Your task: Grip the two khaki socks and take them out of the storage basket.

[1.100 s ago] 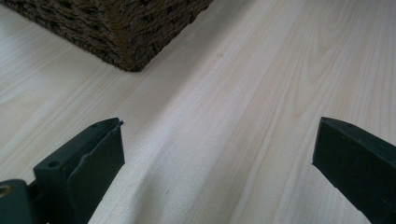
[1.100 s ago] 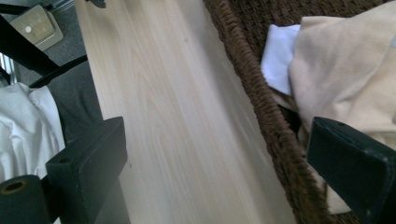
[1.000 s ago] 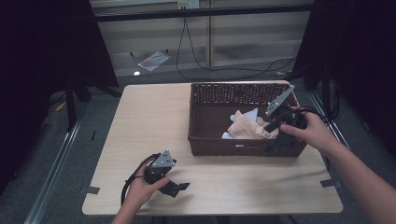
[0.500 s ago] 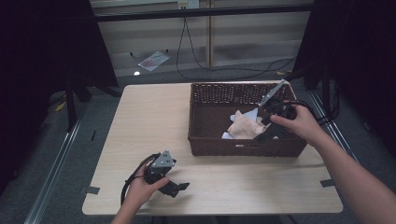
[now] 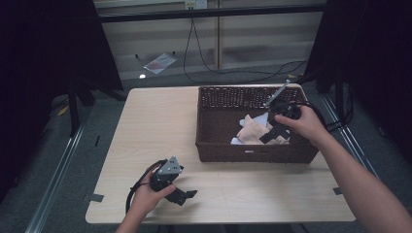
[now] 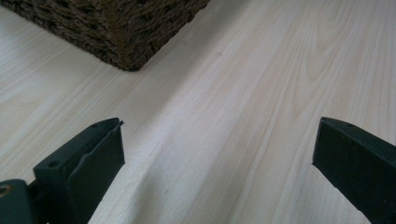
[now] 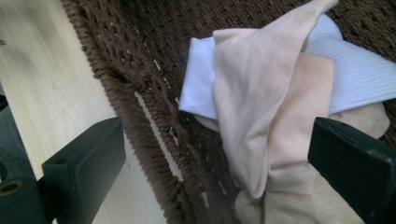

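**Reaching for soft cloths in the basket**

Hovering wide open, the right gripper [image 5: 272, 132] hangs over a heap of beige cloths [image 7: 266, 121] and a ribbed white cloth [image 7: 355, 74] inside the woven basket [image 5: 214, 127]. They look light, limp and easily bunched; pinch a raised fold. The left gripper [image 5: 183, 195] rests open on the smooth wooden table [image 5: 160, 121].

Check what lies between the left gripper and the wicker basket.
Bare tabletop separates the left gripper from the basket: the left gripper view shows open jaws over bare wood.
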